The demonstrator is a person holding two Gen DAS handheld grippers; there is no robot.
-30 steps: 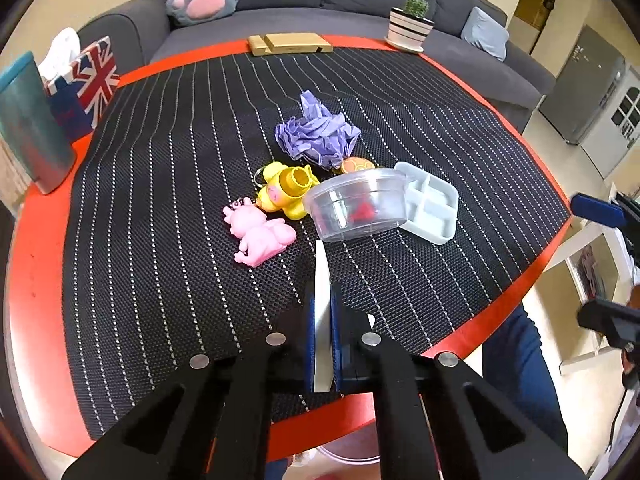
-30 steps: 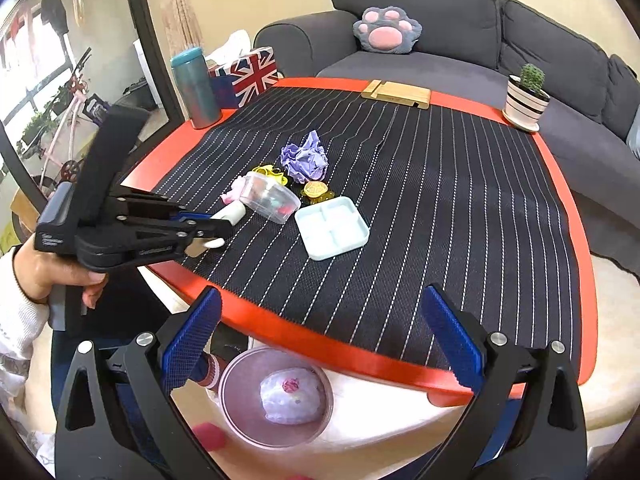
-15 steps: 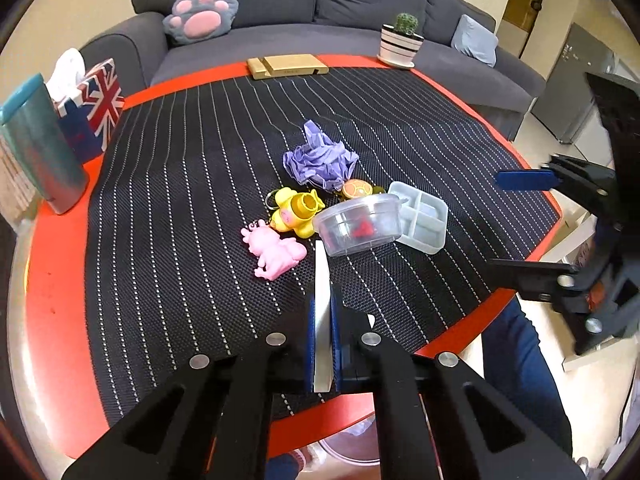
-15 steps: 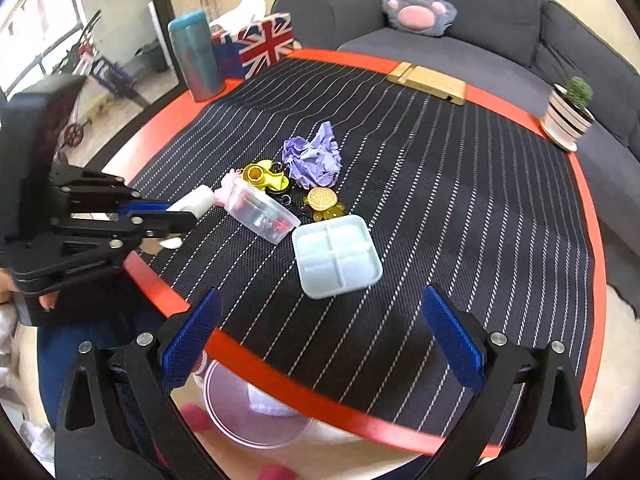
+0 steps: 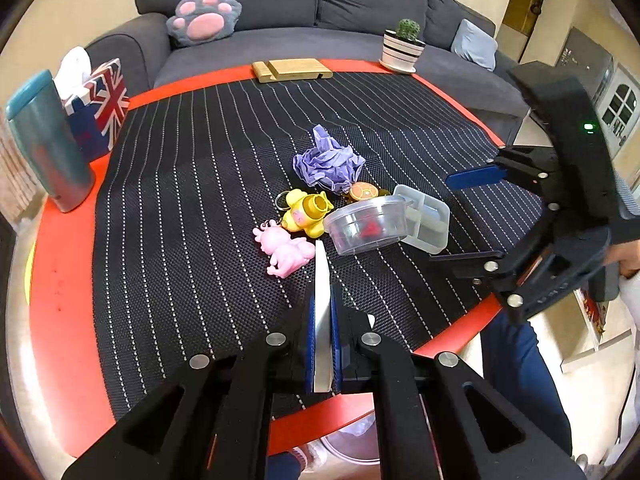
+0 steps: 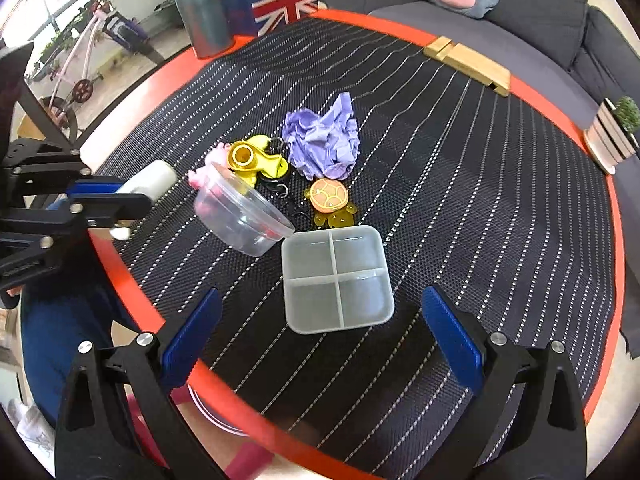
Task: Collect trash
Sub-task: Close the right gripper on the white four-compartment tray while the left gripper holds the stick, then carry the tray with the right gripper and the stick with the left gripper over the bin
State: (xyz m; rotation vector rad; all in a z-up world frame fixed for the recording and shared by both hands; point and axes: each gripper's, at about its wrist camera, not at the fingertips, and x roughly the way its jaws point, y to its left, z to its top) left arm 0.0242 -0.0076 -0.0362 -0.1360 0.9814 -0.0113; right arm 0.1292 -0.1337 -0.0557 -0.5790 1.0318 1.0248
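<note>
My left gripper (image 5: pixel 322 344) is shut on a flat white lid (image 5: pixel 322 300) held edge-up over the table's near edge; it also shows in the right wrist view (image 6: pixel 148 180). My right gripper (image 6: pixel 320 332) is open and empty, low over the near edge, in front of a white four-compartment tray (image 6: pixel 336 276). A crumpled purple tissue (image 5: pixel 328 162) (image 6: pixel 324 142) lies mid-table. A clear plastic bowl (image 5: pixel 366 228) (image 6: pixel 244 216) lies tilted beside the tray (image 5: pixel 426 216).
A yellow toy (image 5: pixel 306 210), a pink toy (image 5: pixel 284 250) and an orange turtle (image 6: pixel 330 196) lie by the bowl. A teal tumbler (image 5: pixel 44 140), flag tissue box (image 5: pixel 100 104), wooden stand (image 5: pixel 292 70) and cactus pot (image 5: pixel 402 46) ring the table. A bin (image 6: pixel 212 408) sits below the edge.
My right gripper has moved forward from beside the table to over its near edge, close to the white tray. My left gripper stays shut on the lid and has shifted slightly.
</note>
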